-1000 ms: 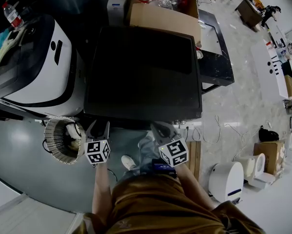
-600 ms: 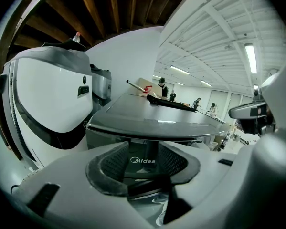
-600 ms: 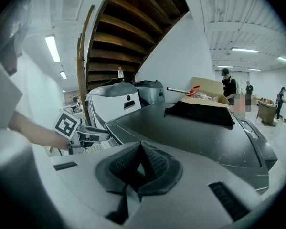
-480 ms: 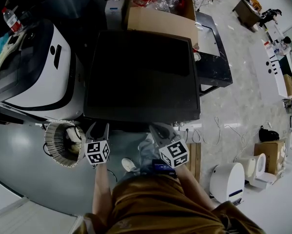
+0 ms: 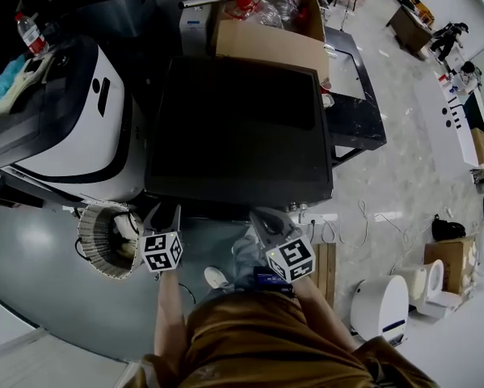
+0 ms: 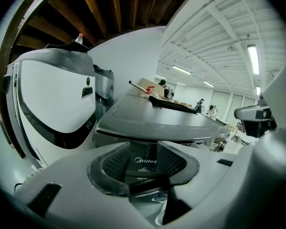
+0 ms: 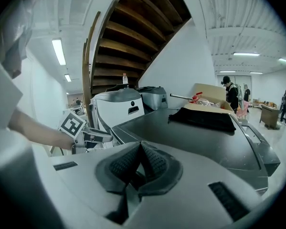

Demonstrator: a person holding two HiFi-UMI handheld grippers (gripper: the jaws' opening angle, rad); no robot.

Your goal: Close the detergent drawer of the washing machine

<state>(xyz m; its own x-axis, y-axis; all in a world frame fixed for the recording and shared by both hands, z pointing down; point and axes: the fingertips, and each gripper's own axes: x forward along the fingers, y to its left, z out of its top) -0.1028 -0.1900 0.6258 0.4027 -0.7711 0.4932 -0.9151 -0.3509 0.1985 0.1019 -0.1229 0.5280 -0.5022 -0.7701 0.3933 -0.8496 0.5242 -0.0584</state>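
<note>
**Both grippers at the washer front: left wide, right closed**

The dark grey, flat-topped washing machine (image 5: 237, 132) stands directly ahead of both tools. The left gripper (image 5: 162, 217) and the right gripper (image 5: 267, 220) are held side by side, apart from each other, just short of the machine's near edge. Both point toward its front and tilt slightly downward.

Left gripper: the jaws stand wide apart and have just been closing a little. Neither pad presses on anything. Straight ahead through the gap, under the top's front lip, lies a dark front panel with white brand lettering (image 6: 143, 161). The detergent drawer belongs to this front face. It cannot be told whether that panel is the drawer front, or whether the drawer is flush or pulled out. In the head view the top's overhang hides the front face.

Right gripper: the ribbed pads meet at their tips, closed with nothing between them. The machine's top spreads ahead and to its right. A black folded cloth (image 7: 205, 119) lies on the far part of that top.

Surroundings:
- A white rounded appliance with black trim (image 5: 72, 128) stands to the left of the left gripper.
- A round woven basket (image 5: 103, 239) sits just beside that gripper, on its left.
- An open brown cardboard box (image 5: 266, 39) stands beyond the machine's far edge.
</note>
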